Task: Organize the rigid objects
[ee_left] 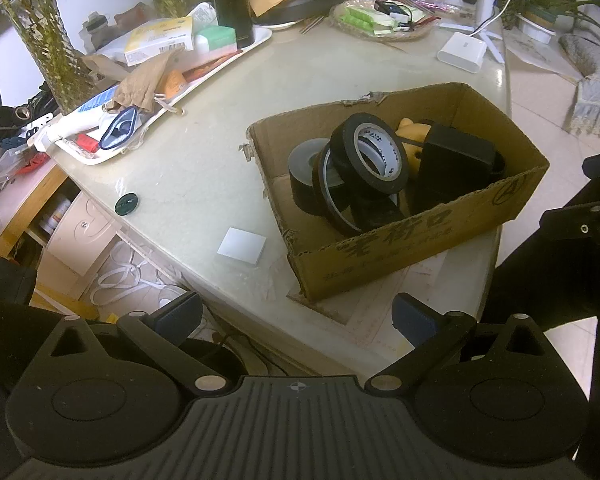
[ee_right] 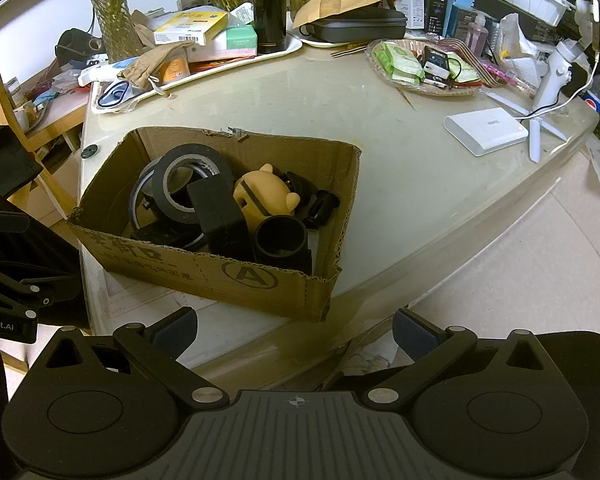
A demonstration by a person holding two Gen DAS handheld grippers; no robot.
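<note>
While both claws hung back from the table's near edge, the left gripper [ee_left: 296,318] and the right gripper [ee_right: 294,326] were each seen spread wide, with nothing held. The cardboard box [ee_right: 260,280] was found at twelve o'clock of the right claw, close ahead, and toward one o'clock of the left. Its long axis was judged to run crosswise. Tape rolls [ee_left: 370,154] were leaned inside it, toward the nine o'clock end in the right view. The right was judged nearer.

Both wrist cameras look down over the worktop [ee_left: 204,152] edge from nearby, left and right, sharing the cardboard box [ee_right: 220,272] between them
</note>
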